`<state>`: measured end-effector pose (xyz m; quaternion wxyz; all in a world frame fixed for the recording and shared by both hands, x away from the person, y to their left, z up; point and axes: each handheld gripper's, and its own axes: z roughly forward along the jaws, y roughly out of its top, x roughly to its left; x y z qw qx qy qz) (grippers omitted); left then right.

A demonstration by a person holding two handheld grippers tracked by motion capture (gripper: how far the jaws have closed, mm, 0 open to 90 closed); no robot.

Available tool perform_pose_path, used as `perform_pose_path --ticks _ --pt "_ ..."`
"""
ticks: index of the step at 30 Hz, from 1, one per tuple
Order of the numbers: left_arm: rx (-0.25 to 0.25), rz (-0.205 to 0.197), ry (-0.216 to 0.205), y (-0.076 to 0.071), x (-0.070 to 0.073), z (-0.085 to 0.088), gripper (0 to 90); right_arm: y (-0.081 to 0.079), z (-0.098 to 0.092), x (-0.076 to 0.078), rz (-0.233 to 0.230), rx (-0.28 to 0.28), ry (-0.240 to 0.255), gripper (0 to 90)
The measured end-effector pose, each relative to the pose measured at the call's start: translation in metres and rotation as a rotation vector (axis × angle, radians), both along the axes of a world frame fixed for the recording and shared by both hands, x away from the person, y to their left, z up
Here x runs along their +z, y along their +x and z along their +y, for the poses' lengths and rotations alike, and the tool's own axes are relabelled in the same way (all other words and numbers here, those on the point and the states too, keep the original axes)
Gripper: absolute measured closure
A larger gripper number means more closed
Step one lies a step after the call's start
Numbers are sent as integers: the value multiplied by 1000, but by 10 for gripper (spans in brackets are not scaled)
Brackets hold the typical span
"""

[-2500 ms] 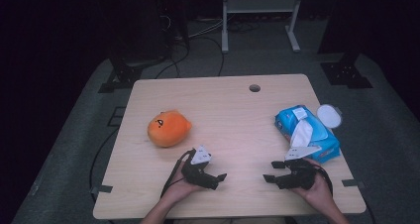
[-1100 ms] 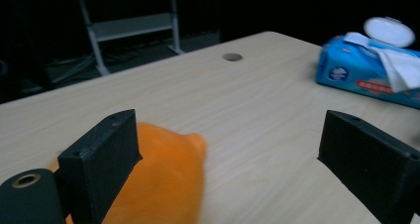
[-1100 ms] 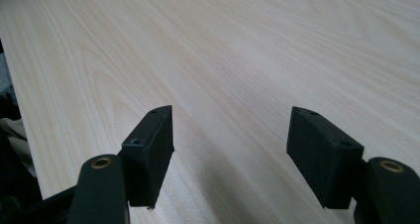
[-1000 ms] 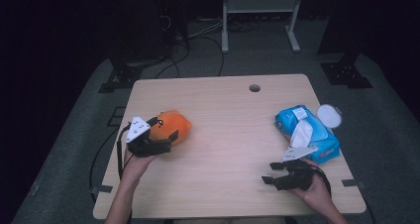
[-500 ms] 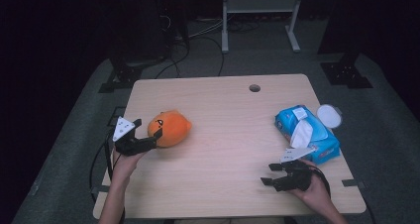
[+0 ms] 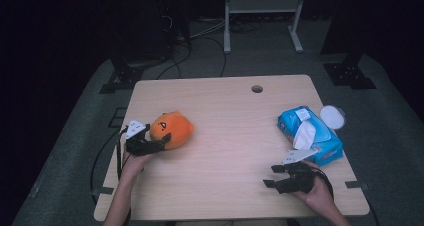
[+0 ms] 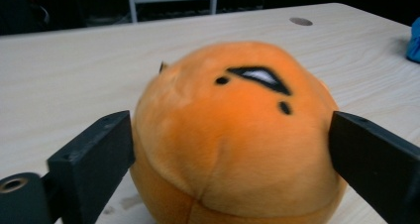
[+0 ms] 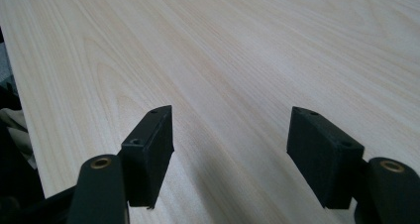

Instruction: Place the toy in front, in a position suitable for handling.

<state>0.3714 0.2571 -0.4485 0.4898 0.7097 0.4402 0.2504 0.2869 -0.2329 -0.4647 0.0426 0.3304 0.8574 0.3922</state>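
An orange plush ball (image 6: 172, 130) with a small black face lies on the left part of the wooden table (image 6: 230, 116). My left gripper (image 6: 159, 142) lies low at its left side, pointing right. In the left gripper view the plush (image 7: 233, 135) sits between the two black jaws, which flank it without squeezing it. The jaws of my left gripper (image 7: 230, 130) have just been opening. My right gripper (image 6: 270, 176) rests near the front right of the table, open. In the right gripper view only bare wood lies between the jaws of my right gripper (image 8: 230, 130).
A blue pack of wipes (image 6: 310, 133) with a white tissue sticking out lies at the right edge, and a round white lid (image 6: 332, 117) lies just beside it. A cable hole (image 6: 257, 89) sits near the far edge. Dark floor and a metal stand (image 6: 262, 6) lie beyond.
My left hand went from the front middle of the table to the plush, then sank at its left side. The jaws now flank the plush. The right hand stayed put.
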Motion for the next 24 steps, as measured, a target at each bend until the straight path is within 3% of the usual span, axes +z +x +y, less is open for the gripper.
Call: perform_pose_path --ticks 5,15,19,24 --pt "-15 12 0 0 -4 -3 23 -1 2 0 -2 6 -2 333" --pt "-44 4 51 -3 -4 -8 22 0 2 0 -3 6 -2 334" --pt "-34 16 54 -4 -1 -7 132 0 2 0 -6 8 -2 333" --pt "-19 30 18 -6 3 -5 229 0 1 0 -10 6 -3 334"
